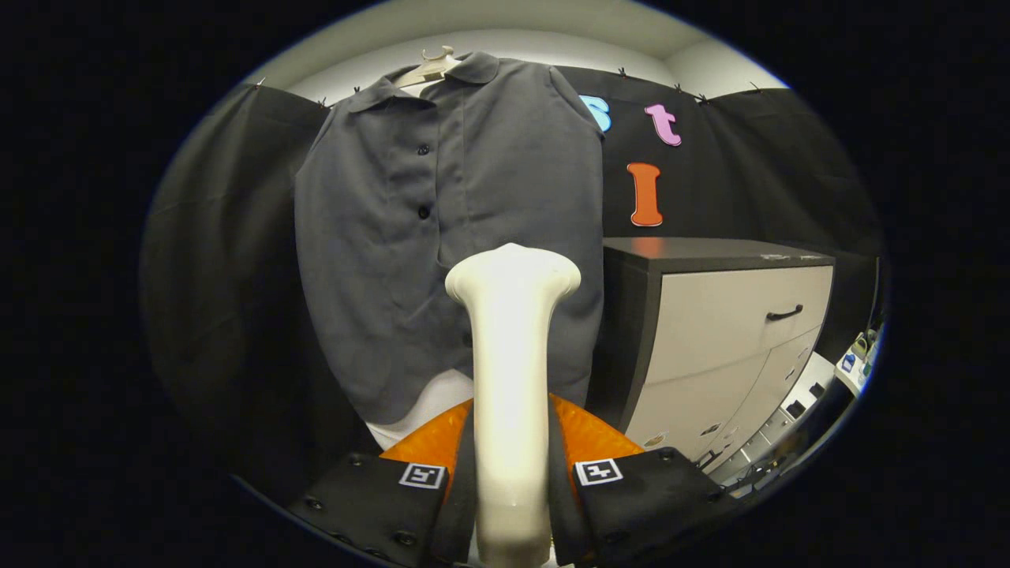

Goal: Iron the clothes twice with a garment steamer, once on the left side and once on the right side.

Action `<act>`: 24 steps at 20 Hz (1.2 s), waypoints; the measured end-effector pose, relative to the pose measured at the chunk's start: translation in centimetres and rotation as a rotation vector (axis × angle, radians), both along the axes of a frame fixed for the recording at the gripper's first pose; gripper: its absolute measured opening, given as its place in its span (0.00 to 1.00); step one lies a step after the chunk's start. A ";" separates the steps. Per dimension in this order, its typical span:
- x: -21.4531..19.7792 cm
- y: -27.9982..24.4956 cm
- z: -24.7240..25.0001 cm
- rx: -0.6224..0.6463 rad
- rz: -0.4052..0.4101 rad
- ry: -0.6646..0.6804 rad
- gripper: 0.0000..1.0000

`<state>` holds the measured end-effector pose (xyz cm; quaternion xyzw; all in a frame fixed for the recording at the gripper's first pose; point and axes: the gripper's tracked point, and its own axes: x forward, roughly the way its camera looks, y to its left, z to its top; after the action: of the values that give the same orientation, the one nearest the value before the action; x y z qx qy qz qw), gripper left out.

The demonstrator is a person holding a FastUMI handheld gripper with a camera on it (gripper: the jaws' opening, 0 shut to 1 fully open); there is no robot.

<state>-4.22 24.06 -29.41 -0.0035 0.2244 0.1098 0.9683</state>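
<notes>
A grey polo shirt hung on a white hanger against the black wall, beyond the fingers at twelve o'clock. A cabinet stood at three o'clock of it. The gripper was clamped on the cream garment steamer, whose upright head stood before the shirt's lower front.

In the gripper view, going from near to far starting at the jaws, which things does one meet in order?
Gripper with its jaws pressed on the white garment steamer → the steamer's flared head → grey shirt on a hanger → black cloth wall. The cabinet stands off to the side.
</notes>
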 end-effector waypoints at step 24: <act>-0.7 12.5 14.0 0.141 0.254 -0.246 0.46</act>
<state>-4.92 36.54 -15.38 0.0228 0.0936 0.2452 0.9647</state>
